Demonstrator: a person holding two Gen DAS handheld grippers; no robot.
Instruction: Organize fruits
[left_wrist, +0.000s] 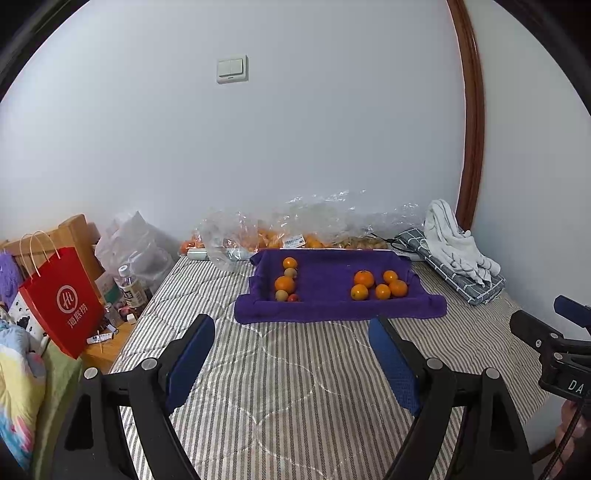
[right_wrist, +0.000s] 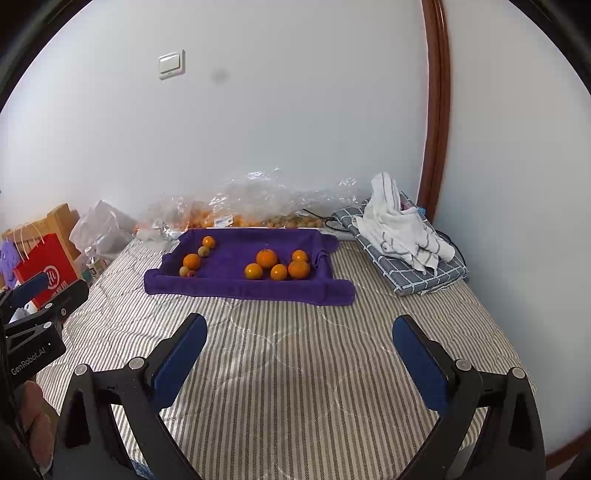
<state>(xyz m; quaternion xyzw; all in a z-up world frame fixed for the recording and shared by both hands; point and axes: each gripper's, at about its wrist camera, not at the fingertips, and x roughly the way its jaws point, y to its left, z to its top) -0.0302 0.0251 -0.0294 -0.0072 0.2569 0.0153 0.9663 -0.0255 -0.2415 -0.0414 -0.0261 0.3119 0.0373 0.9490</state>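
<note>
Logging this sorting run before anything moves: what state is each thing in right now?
Left gripper: open, empty.
Right gripper: open, empty.
Purple towel-lined tray: on the striped bed cover, holding fruit.
Five orange fruits: clustered at the tray's right.
Mixed orange, brownish and red fruits: lined along its left.
Clear plastic bags: crumpled against the wall.
White striped cloth: bunched on folded grey fabric.
</note>
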